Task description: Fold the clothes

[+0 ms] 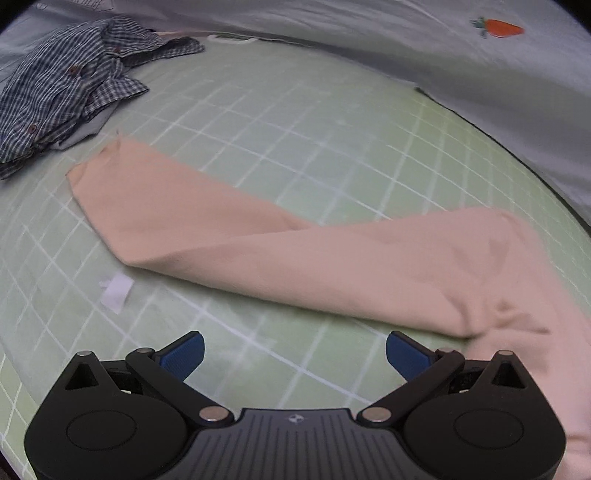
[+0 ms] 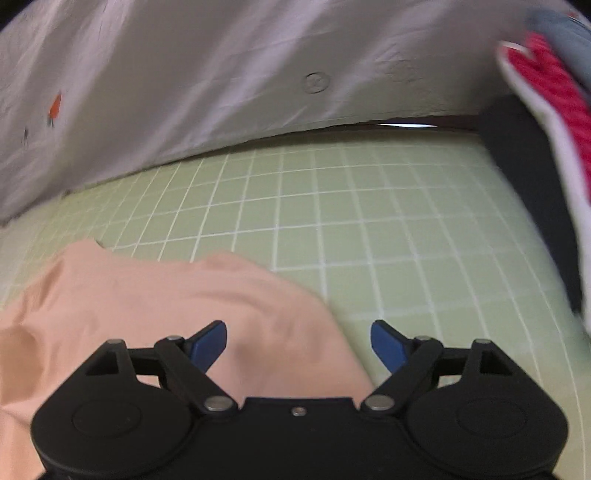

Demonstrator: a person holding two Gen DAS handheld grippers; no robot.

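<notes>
A peach garment lies on the green grid mat, one long part stretched toward the upper left, the rest bunched at the right. My left gripper is open and empty, hovering above bare mat just in front of the garment. In the right wrist view the same peach garment fills the lower left. My right gripper is open and empty, its left finger above the garment's edge and its right finger above the mat.
A crumpled blue checked shirt lies at the mat's upper left. A small white tag lies on the mat. A pale sheet with a carrot print borders the mat's far side. A red-and-white cloth hangs at the right.
</notes>
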